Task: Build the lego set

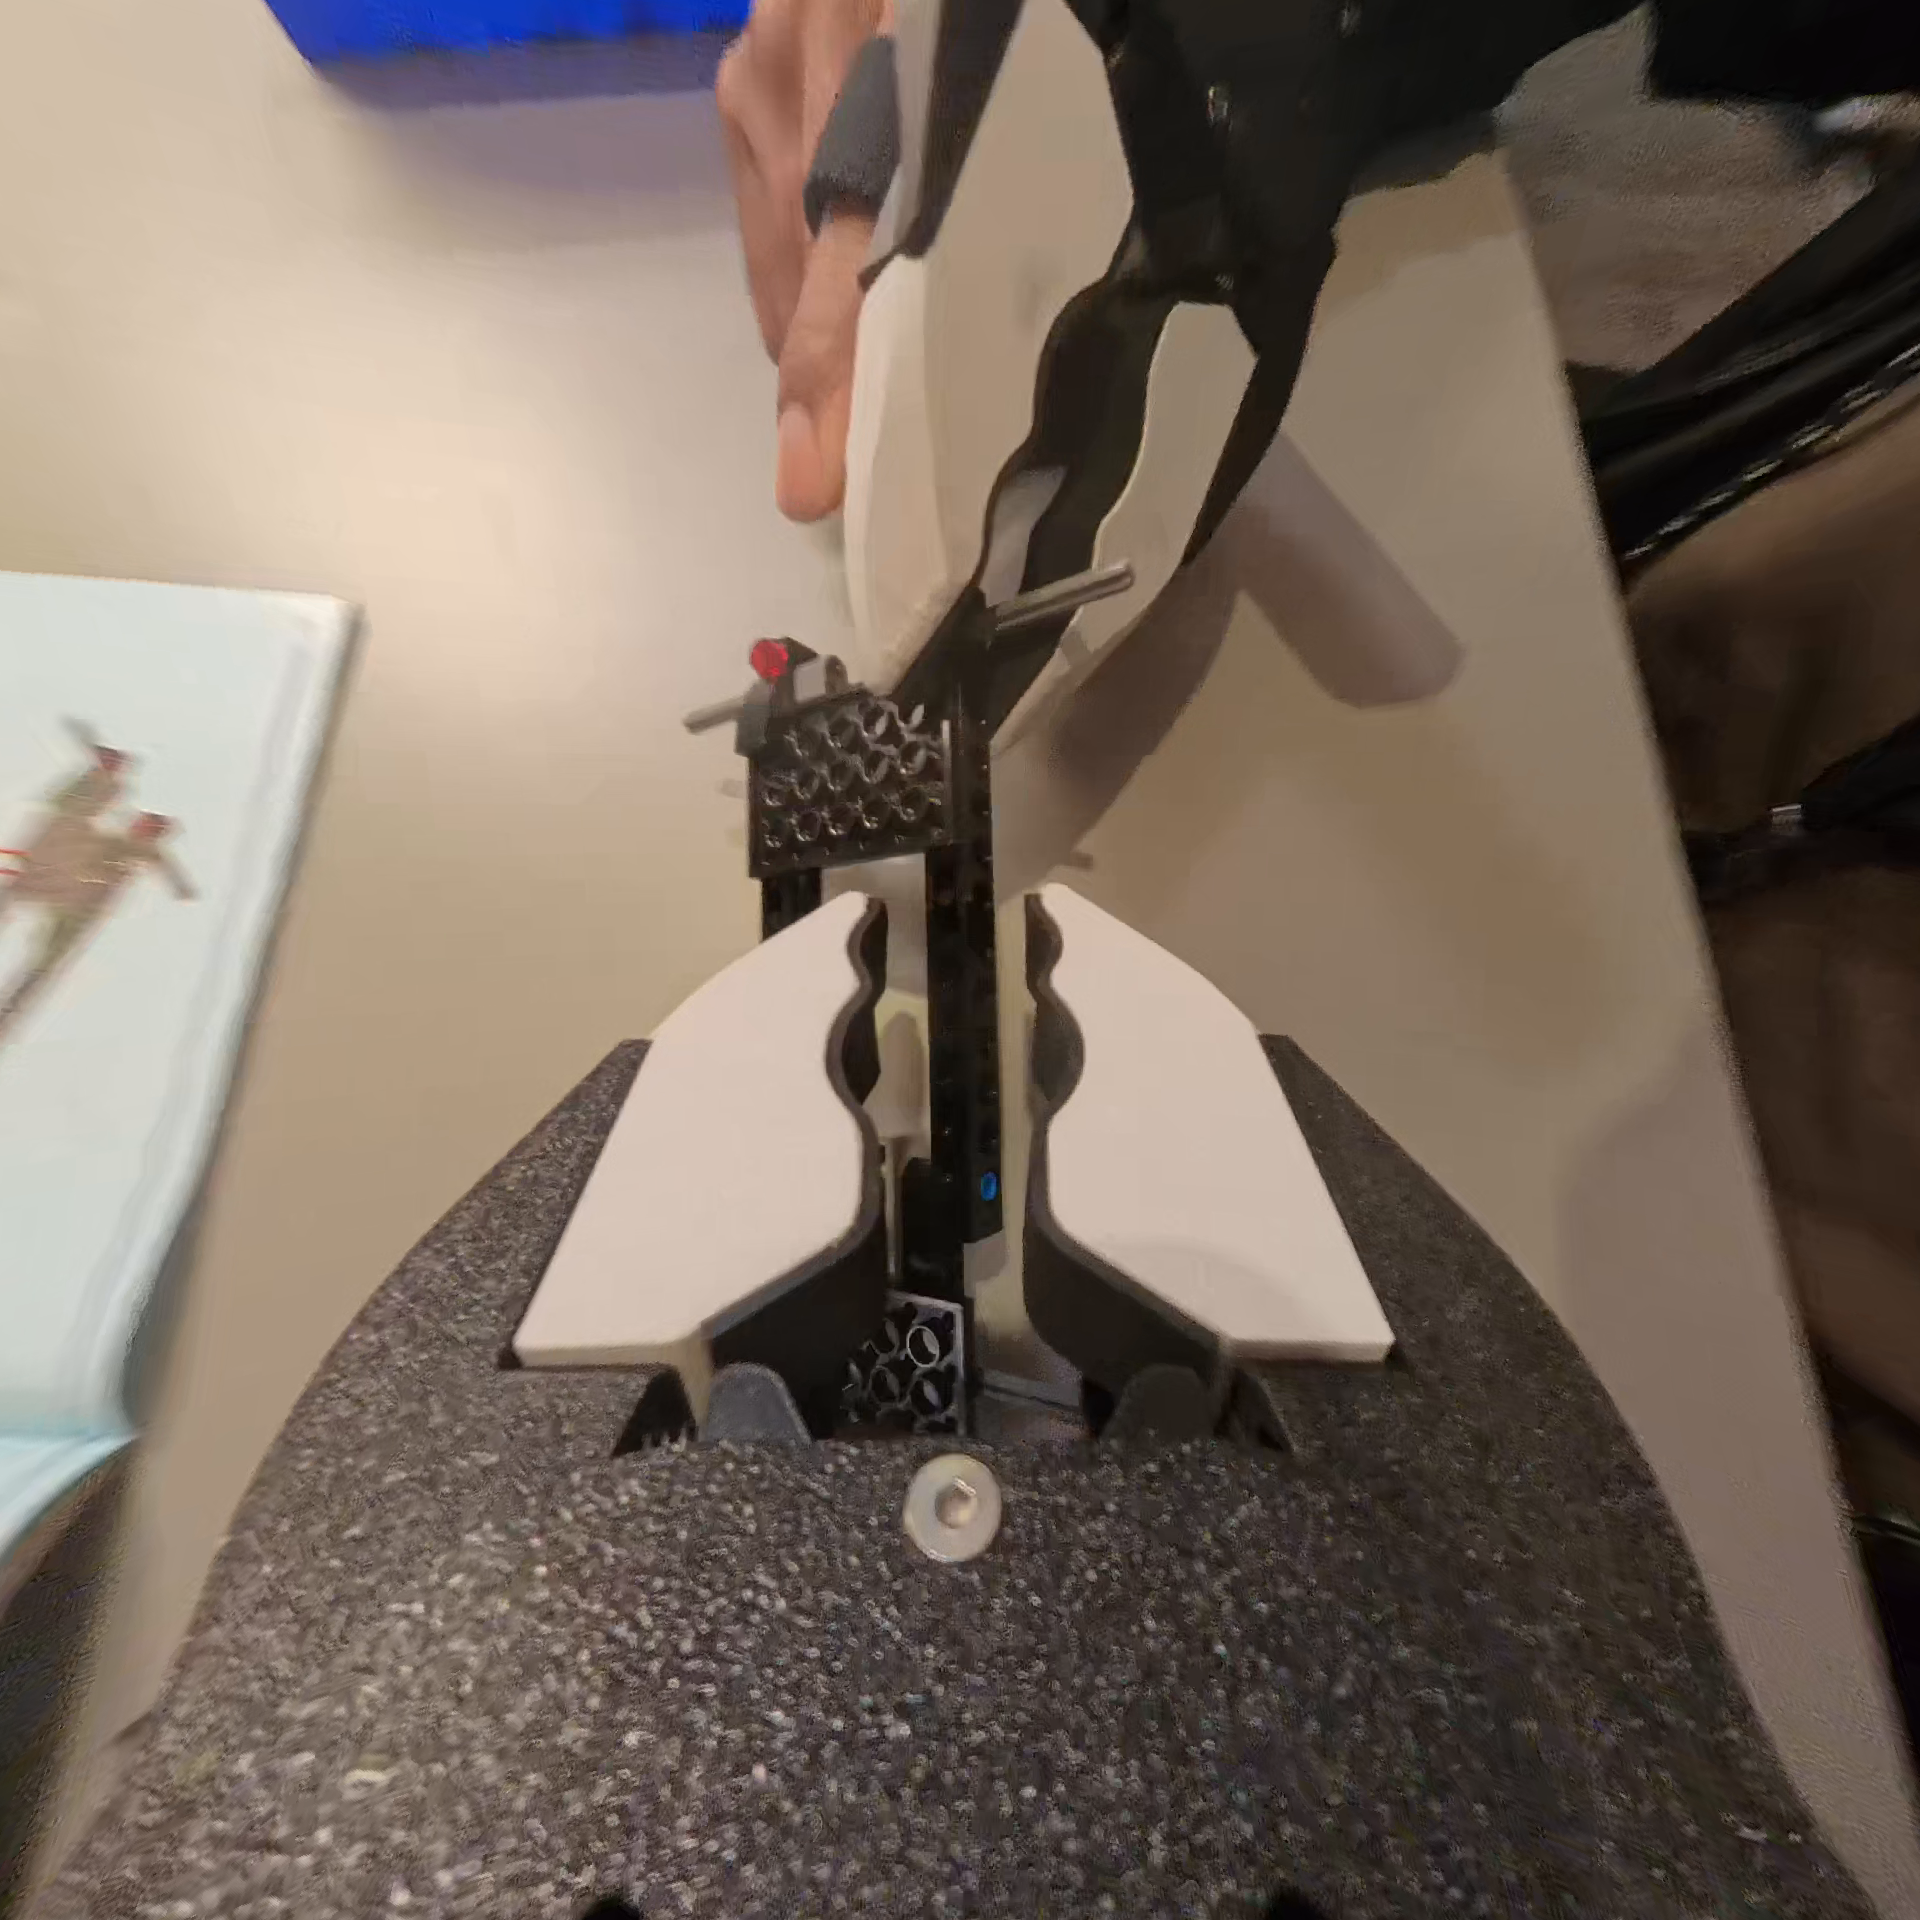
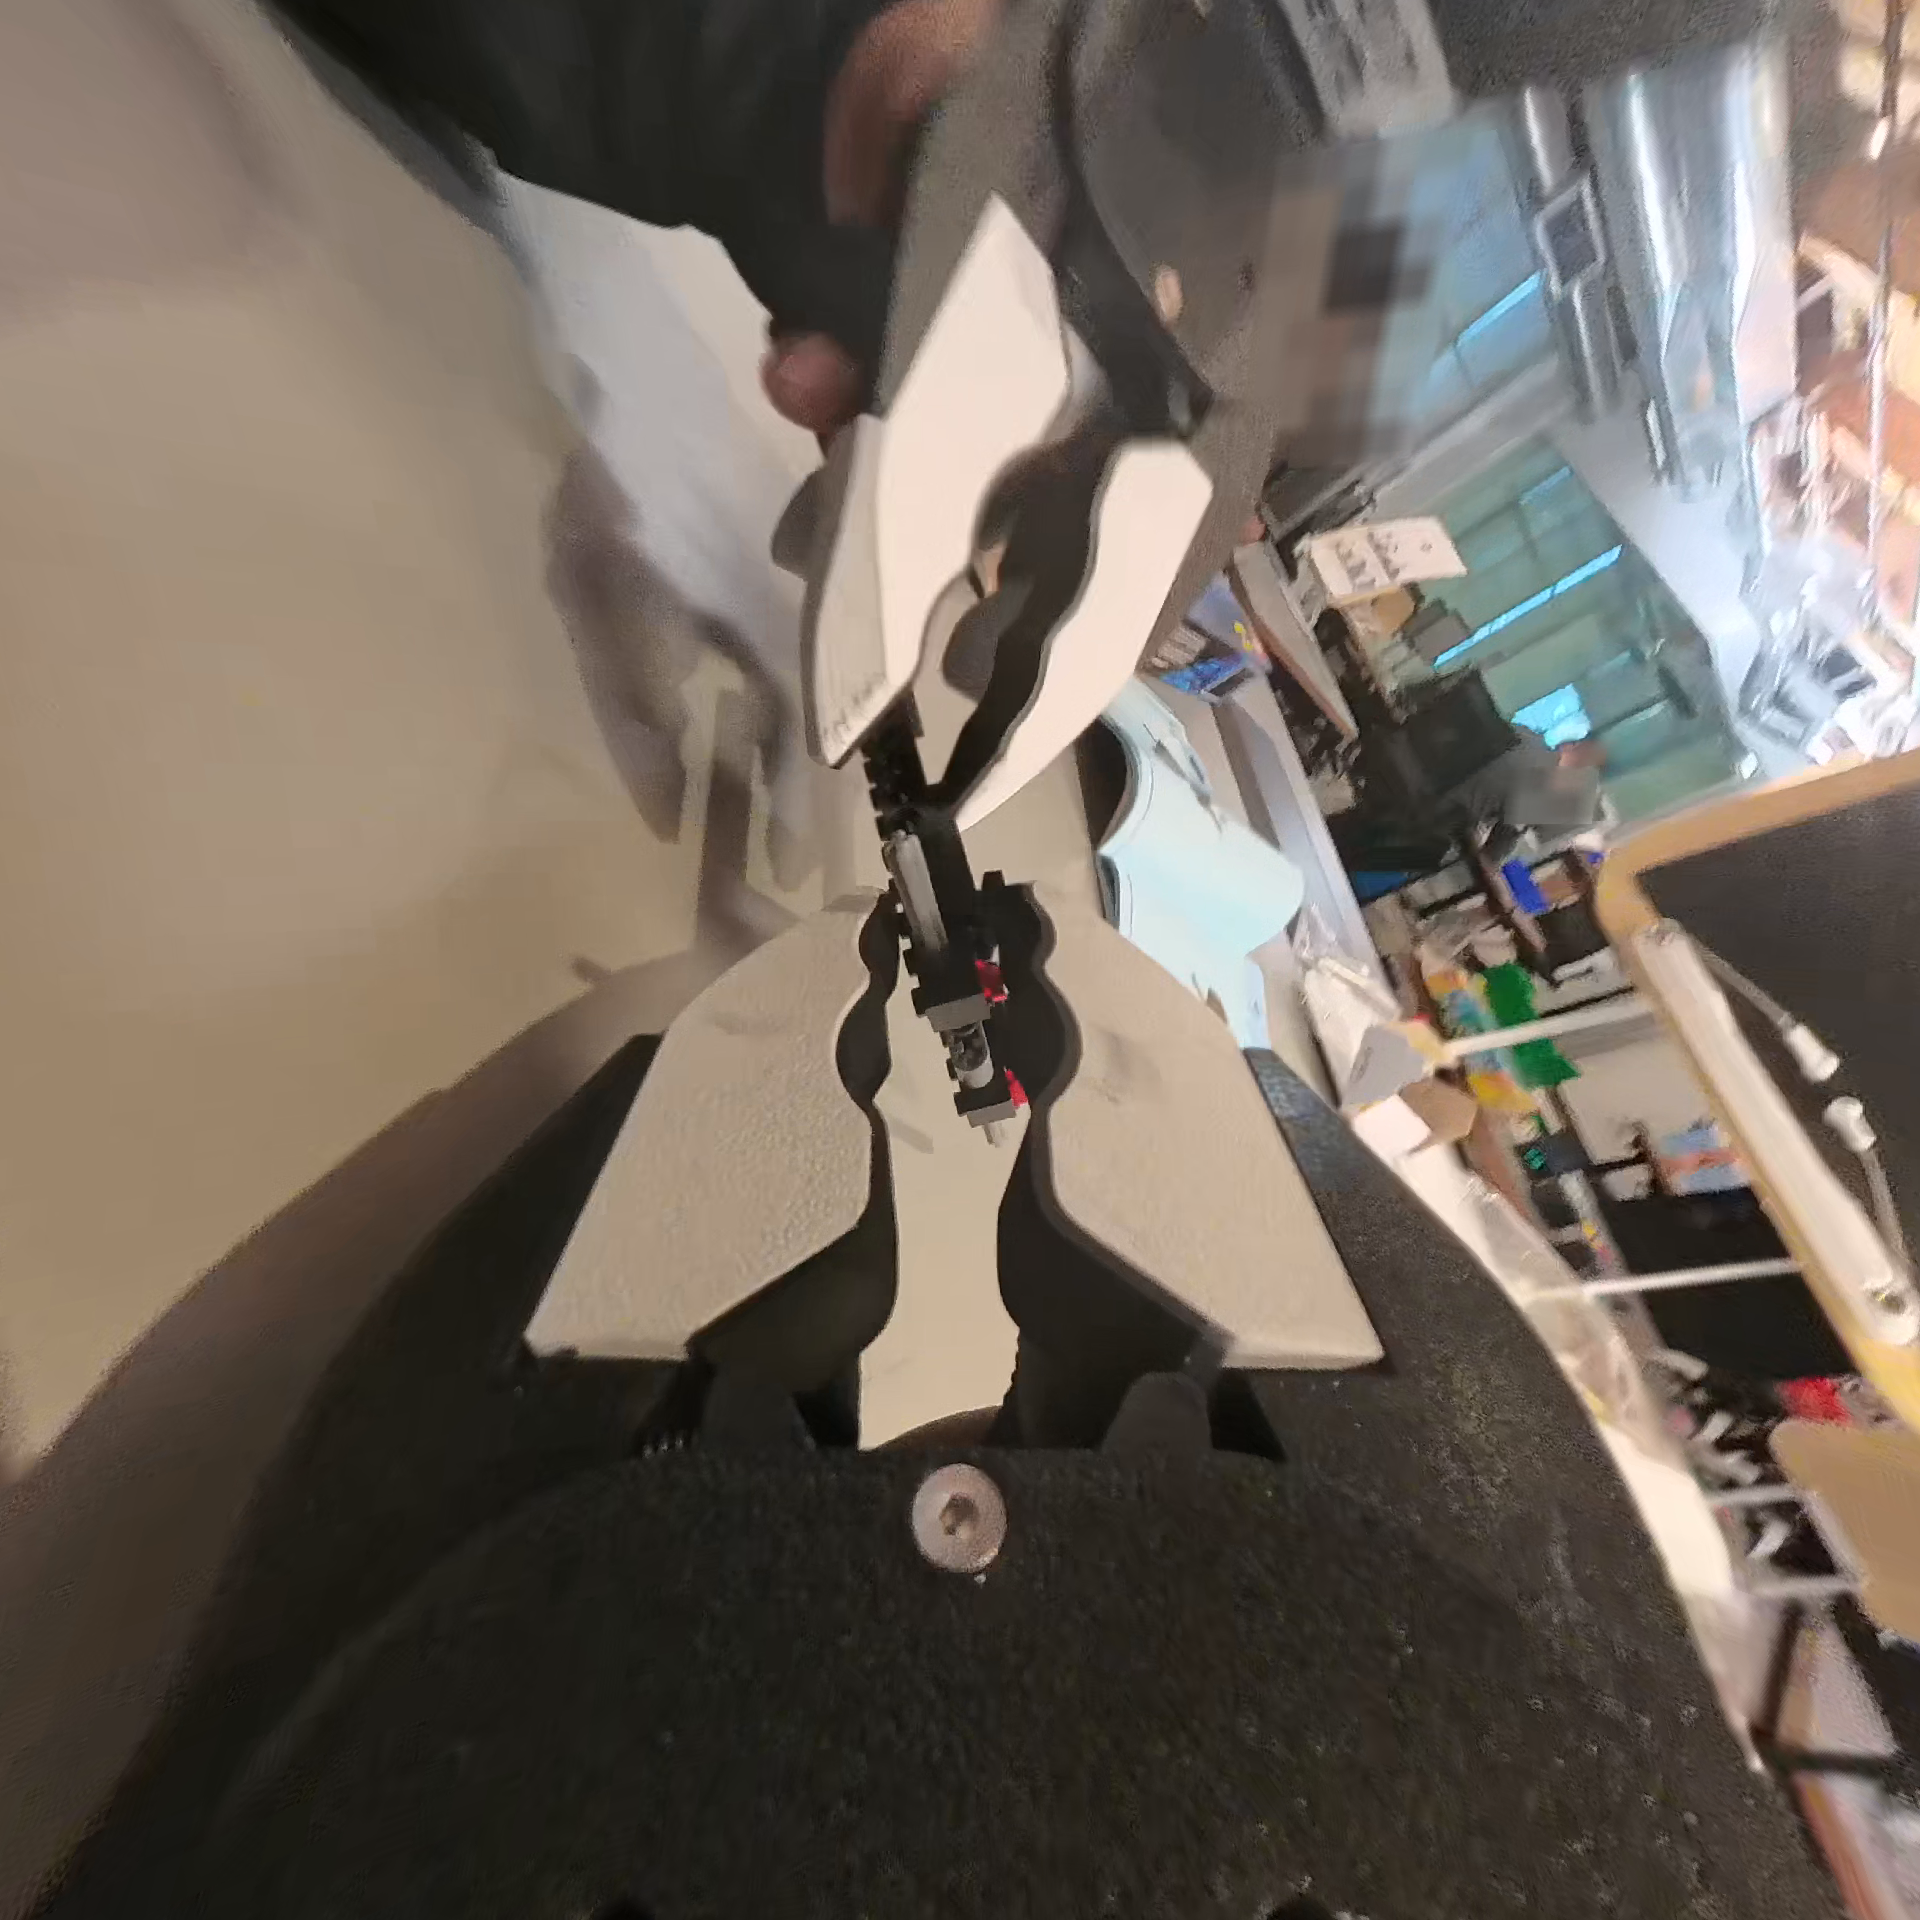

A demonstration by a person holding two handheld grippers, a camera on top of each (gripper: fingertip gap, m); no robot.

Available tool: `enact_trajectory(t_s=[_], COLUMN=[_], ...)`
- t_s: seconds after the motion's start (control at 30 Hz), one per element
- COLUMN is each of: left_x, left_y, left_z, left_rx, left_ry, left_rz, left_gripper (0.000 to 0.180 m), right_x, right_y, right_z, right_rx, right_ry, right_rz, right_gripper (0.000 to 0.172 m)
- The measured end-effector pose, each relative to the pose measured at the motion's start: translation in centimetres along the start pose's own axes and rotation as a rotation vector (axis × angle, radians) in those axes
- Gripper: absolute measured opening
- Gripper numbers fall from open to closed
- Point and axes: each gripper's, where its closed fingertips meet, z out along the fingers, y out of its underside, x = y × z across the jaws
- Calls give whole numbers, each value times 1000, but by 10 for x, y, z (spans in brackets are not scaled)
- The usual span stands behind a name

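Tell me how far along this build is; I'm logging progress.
Done: a black brick assembly already carries a studded plate, a grey axle and a red stud. In hand: the right gripper clamps its far end; the left gripper is open around the beam, with gaps on both sides. Left: cannot tell; an open booklet lies beside it.

Each tool (image 1: 948, 914) has white fingers (image 1: 727, 1122) edged with wavy black pads. They sit on a speckled black foam body bearing a silver screw (image 1: 953, 1509).
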Motion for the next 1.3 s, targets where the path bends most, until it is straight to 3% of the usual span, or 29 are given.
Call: enact_trajectory(t_s=[0.13, 0.27, 0.6, 1.03, 1.3], left_x=[-13, -24, -42, -49, -44], left_y=[-16, -25, -14, -12, -13], left_z=[-7, -4, -2, 6, 7], left_rx=[35, 47, -193, -276, -233], left_ry=[-248, -425, -694, -775, -692], left_rz=[240, 372, 594, 680, 608], left_gripper=[31, 30, 22, 17, 17], right_x=[10, 13, 19, 16, 16], right_y=[8, 12, 17, 14, 11], right_z=[5, 10, 12, 13, 11], right_rx=[-48, -79, -120, -120, -102], right_ry=[14, 14, 59, 52, 86], right_rz=[139, 243, 317, 350, 135], right_gripper=[19, 19, 19, 19, 20])
